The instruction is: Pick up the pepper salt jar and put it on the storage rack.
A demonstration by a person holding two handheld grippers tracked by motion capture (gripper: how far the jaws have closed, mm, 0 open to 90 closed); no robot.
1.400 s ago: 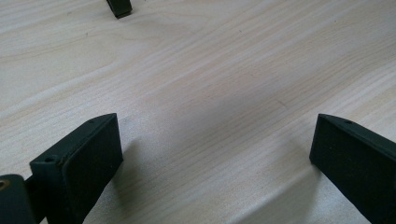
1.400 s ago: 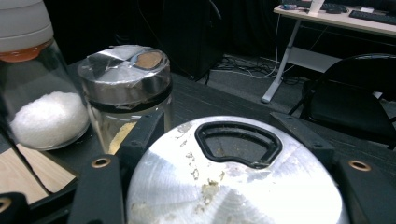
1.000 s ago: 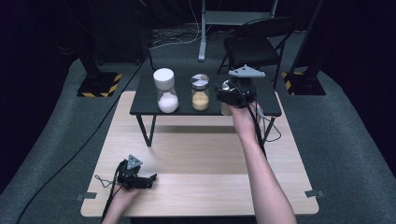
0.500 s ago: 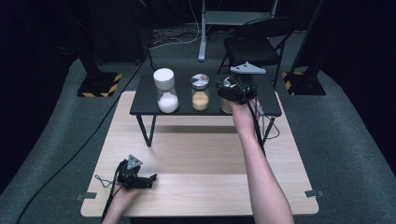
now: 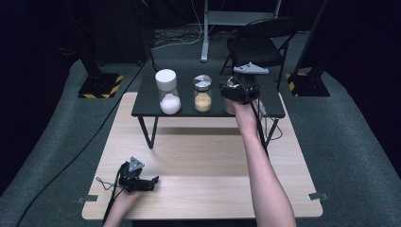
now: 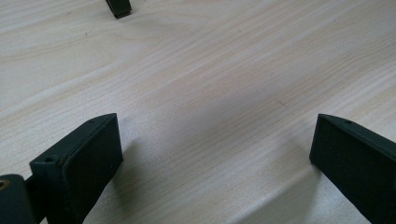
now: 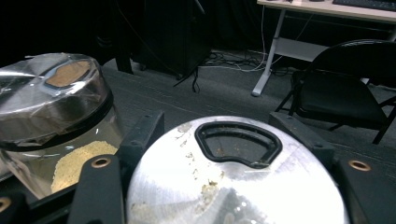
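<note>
Your right gripper (image 5: 235,94) is up on the small black worktop (image 5: 274,109), at its right-hand part, and its fingers (image 7: 140,135) are clamped on a shaker jar with a metal lid (image 7: 233,177). In the right gripper view one finger presses each side of that lid, which has a D-shaped pouring slot and a few crumbs stuck to it. In the high view your hand and the gripper body cover most of the jar, so only a sliver of it shows under your wrist.

Just beside it, toward the middle of the black worktop, stands a second jar of tan powder (image 5: 203,93) with a shiny lid; it sits close to the held one, but you cannot tell from the pictures whether they touch. Farther left, apart from both, is a taller jar of white grains (image 5: 168,92) with a white cap.

Your left gripper (image 5: 137,178) rests low on the light wooden worktop (image 5: 213,165), near its front left corner. Its fingers (image 6: 88,158) stand wide apart with bare wood between them, holding nothing.
</note>
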